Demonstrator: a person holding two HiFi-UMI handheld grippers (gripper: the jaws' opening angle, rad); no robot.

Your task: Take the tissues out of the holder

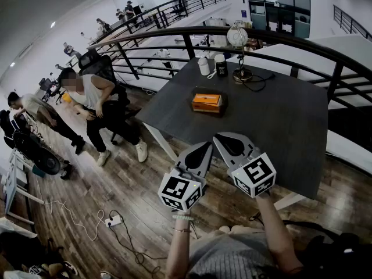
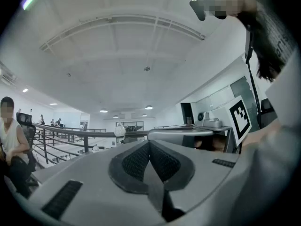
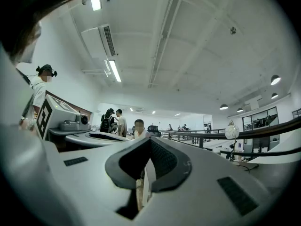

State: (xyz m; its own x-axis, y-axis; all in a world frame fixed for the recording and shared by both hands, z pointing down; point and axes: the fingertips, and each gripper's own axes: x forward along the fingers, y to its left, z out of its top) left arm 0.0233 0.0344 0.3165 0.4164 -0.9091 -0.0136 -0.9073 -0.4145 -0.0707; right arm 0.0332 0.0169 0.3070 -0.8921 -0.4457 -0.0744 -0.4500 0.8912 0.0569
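Observation:
An orange tissue pack (image 1: 207, 101) lies in a dark holder (image 1: 223, 106) on the dark table (image 1: 279, 127), left of its middle. Both grippers hover side by side at the table's near edge, well short of the holder. My left gripper (image 1: 207, 146) is shut and empty. My right gripper (image 1: 218, 137) is shut and empty too. In the left gripper view the jaws (image 2: 149, 144) meet with nothing between them and point up at the ceiling. In the right gripper view the jaws (image 3: 149, 141) are likewise pressed together. Neither gripper view shows the tissues.
At the table's far end stand a round lamp (image 1: 238, 38), a white cup (image 1: 203, 66), a dark can (image 1: 221, 65) and a cable (image 1: 256, 84). A curved black railing (image 1: 174, 36) runs behind. A person sits on a chair (image 1: 96, 97) at left; a power strip (image 1: 113, 220) lies on the floor.

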